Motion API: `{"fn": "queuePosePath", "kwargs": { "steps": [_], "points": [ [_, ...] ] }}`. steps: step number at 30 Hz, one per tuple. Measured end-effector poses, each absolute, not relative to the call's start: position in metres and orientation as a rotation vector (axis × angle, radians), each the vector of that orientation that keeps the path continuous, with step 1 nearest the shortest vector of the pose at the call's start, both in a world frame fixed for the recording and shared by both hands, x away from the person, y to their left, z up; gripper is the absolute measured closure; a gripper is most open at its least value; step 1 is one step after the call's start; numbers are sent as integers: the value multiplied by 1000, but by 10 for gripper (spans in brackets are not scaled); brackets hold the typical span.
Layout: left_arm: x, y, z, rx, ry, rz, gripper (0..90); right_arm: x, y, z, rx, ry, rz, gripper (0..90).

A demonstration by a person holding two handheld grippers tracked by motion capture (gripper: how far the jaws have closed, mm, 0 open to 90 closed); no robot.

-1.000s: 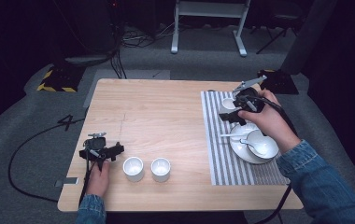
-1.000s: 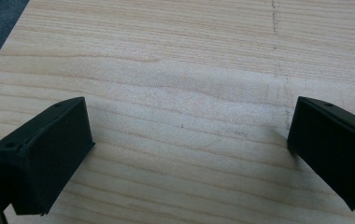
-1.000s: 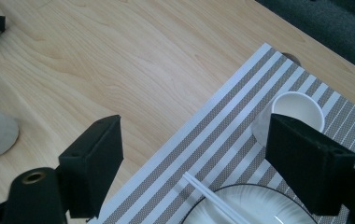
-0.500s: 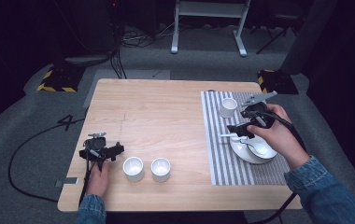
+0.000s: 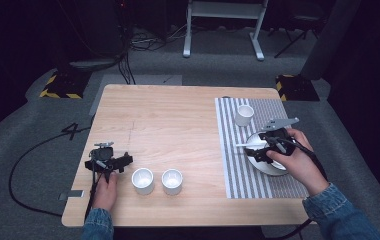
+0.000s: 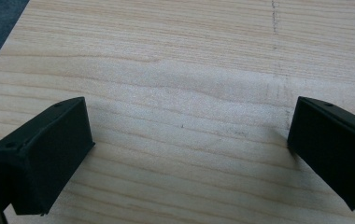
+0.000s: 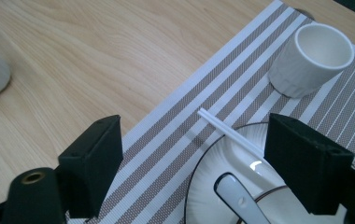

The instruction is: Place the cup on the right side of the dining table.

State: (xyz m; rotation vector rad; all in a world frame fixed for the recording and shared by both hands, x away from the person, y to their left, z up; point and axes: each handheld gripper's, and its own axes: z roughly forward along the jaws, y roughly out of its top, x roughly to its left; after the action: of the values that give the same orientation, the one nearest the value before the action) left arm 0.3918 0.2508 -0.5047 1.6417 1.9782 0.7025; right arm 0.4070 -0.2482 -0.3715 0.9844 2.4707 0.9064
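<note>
A white plate [image 5: 263, 165] with a spoon [image 7: 237, 197] in it lies on the striped placemat [image 5: 238, 170] at the right. White chopsticks [image 7: 227, 130] rest across the plate's rim. My right gripper [image 5: 264, 146] hovers open just over the plate, with the chopsticks [image 5: 248, 145] between its jaws [image 7: 199, 163] but not touched. A white cup [image 7: 313, 58] stands upright on the mat beyond the plate [image 7: 203, 186]. My left gripper [image 5: 107, 161] rests open on bare wood [image 6: 185, 154] near the front left, with nothing between its jaws.
Two white cups [image 5: 142, 180] [image 5: 172, 181] stand side by side near the table's front edge, just right of my left gripper. The third cup [image 5: 244, 115] is at the mat's far end. Bare tabletop [image 5: 168, 120] spreads across the middle.
My right gripper has drawn back from the cup at the mat's far end to above the plate, and the cup stays standing there. The left gripper has not moved.
</note>
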Motion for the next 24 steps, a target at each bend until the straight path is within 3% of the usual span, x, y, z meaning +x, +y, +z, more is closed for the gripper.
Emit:
{"fn": "queuePosePath", "kwargs": {
  "steps": [24],
  "points": [
    [392, 250, -505, 1638, 1979, 704, 1, 359, -245, -451, 963, 2455, 932, 201]
  ]
}}
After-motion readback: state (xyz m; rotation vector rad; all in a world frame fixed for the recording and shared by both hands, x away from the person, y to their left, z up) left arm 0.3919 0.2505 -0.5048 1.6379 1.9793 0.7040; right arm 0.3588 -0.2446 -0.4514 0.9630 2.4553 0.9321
